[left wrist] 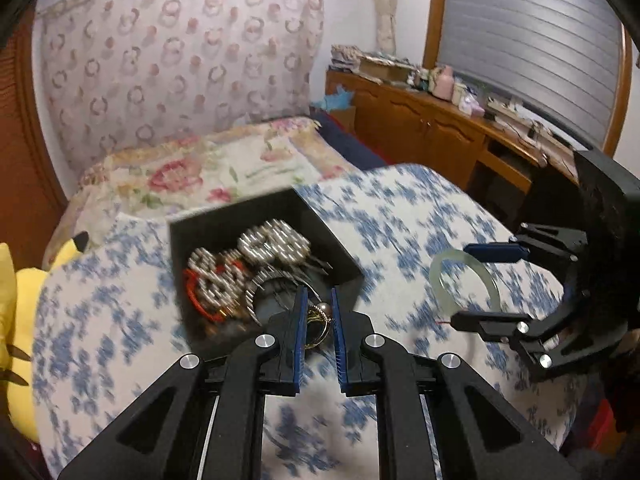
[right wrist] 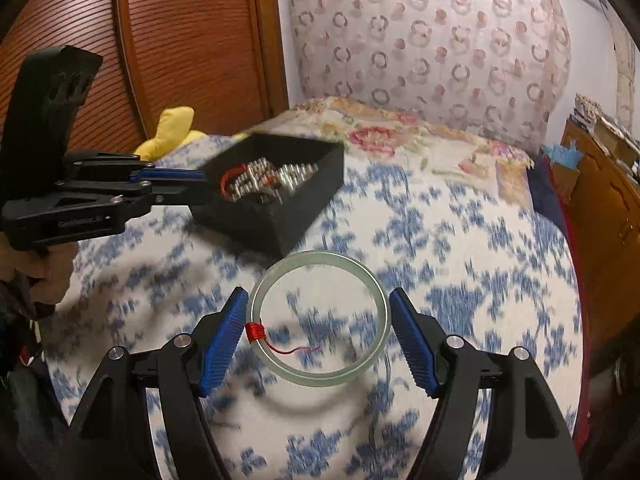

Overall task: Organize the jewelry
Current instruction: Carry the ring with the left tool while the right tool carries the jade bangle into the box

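Here the left hand-held gripper (left wrist: pixel 319 314), nearly closed, pinches a gold chain (left wrist: pixel 318 320) at the box's (left wrist: pixel 340 236) near edge; the right hand-held gripper (right wrist: pixel 318 344), spread wide, straddles the bangle (right wrist: pixel 319 318) beside the box.

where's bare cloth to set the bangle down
Bare patches of the blue floral cloth: right of the jade bangle and black box, toward the cabinet; also left of the bangle, below the left gripper. The box is crowded.

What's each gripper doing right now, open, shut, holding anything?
Left gripper: nearly shut on a gold necklace, beside the black box.
Right gripper: open, fingers straddling the jade bangle, not gripping.
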`<move>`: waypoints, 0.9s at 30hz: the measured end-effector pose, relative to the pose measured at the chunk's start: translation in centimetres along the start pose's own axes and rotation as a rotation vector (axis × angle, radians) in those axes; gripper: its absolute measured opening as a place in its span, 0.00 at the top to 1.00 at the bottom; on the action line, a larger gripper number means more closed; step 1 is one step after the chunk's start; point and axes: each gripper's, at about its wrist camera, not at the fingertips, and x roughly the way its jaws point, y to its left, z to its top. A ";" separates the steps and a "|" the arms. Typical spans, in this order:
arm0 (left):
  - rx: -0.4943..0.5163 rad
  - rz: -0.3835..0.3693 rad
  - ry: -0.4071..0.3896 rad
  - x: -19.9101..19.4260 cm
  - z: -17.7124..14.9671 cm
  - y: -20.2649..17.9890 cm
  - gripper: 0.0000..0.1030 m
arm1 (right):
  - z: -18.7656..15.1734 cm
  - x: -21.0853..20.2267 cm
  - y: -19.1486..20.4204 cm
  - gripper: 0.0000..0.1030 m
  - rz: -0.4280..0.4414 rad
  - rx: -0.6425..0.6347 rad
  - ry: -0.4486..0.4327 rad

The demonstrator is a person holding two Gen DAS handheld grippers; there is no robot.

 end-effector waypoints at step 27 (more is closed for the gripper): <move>-0.130 0.123 -0.055 0.9 2.5 7.7 0.31 | 8.0 6.0 2.2 0.28 0.036 -0.090 -0.016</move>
